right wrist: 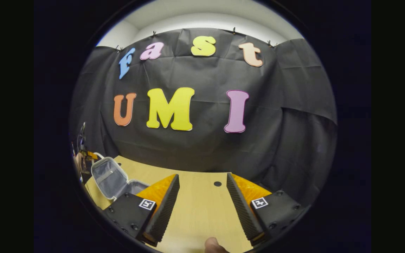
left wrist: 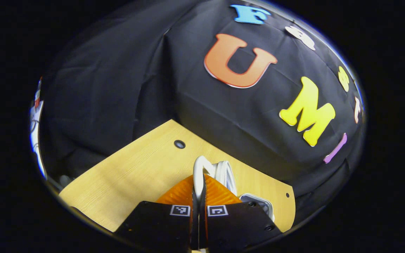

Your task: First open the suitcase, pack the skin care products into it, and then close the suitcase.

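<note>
**Suitcase open, left gripper on its handle**

Your left gripper (left wrist: 199, 196) is clenched on the suitcase's white handle (left wrist: 198, 172). In the right gripper view, the suitcase (right wrist: 113, 179) sits at the table's (right wrist: 199, 211) far left, lid tilted upward. Your right gripper (right wrist: 202, 207) hangs released, fingers wide apart over bare tabletop.
</note>
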`<act>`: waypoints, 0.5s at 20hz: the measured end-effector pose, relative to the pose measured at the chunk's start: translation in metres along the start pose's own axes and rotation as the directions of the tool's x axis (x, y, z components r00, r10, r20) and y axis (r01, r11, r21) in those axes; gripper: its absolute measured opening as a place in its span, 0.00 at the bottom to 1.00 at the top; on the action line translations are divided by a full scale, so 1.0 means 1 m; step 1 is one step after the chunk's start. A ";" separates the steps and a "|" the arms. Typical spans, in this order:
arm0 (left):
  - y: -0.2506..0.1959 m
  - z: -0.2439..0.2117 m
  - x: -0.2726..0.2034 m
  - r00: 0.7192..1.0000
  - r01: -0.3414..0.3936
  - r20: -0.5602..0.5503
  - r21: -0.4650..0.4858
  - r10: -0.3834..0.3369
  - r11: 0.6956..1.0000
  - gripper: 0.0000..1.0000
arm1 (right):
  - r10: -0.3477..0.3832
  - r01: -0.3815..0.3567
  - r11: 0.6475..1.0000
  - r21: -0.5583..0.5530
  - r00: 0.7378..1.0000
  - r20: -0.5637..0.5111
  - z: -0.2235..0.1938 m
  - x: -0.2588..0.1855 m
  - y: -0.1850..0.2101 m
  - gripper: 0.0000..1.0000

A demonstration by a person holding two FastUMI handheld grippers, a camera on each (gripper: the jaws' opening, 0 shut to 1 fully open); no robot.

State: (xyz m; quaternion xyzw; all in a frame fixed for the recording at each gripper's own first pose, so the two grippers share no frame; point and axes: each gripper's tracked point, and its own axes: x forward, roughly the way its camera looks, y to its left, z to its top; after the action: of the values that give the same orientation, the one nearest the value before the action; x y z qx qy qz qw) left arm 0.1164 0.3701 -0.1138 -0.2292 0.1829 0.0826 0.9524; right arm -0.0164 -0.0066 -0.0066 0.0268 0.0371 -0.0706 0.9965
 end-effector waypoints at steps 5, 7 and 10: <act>-0.090 -0.001 -0.029 0.996 -0.008 0.084 0.241 -0.013 0.970 0.04 | 0.035 -0.035 0.999 0.019 0.999 -0.009 -0.009 0.008 -0.023 0.80; -0.128 -0.014 -0.039 0.993 -0.013 0.113 0.317 -0.024 0.948 0.04 | 0.043 -0.043 0.999 0.018 0.999 -0.012 -0.012 0.014 -0.032 0.81; -0.178 -0.037 -0.048 0.989 0.019 0.135 0.326 -0.067 0.945 0.04 | 0.056 -0.055 0.998 0.023 0.998 -0.024 -0.017 0.021 -0.045 0.80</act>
State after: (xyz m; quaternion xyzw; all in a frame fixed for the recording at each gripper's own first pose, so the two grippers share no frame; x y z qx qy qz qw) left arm 0.1035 0.1925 -0.0533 -0.0672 0.1195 0.0469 0.9895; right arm -0.0032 -0.0531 -0.0276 0.0397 0.0478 -0.0428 0.9971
